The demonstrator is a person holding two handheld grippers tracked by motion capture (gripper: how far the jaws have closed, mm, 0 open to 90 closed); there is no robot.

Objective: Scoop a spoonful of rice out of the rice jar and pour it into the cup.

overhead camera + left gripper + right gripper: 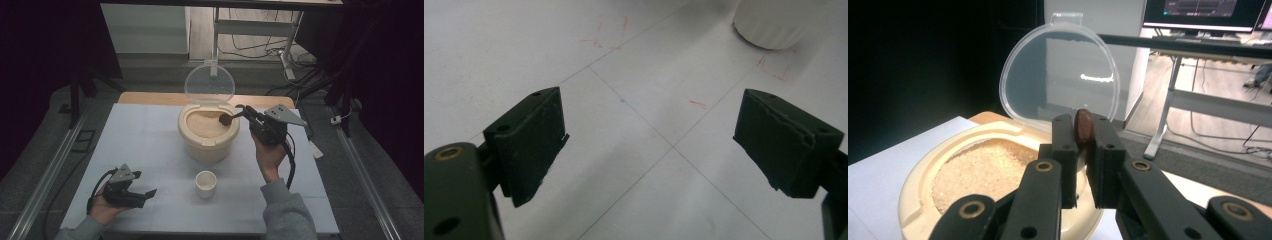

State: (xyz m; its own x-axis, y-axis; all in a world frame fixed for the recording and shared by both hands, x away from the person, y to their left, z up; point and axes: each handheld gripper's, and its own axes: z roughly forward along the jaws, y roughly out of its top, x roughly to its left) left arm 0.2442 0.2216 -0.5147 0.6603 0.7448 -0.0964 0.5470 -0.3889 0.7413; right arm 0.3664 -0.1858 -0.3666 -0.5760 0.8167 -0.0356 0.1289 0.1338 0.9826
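The right gripper [242, 111] squeezes a brown spoon [225, 119] over the open rice tub [208, 141] near the table's back edge, the cup [205, 183] near the front edge waits unfilled, and the left gripper [148, 193] rests open.

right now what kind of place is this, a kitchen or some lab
Most likely a lab or recording workspace, not a kitchen. The white table bears red placement marks, a computer monitor sits on a desk behind it, and loose cables trail across the floor.
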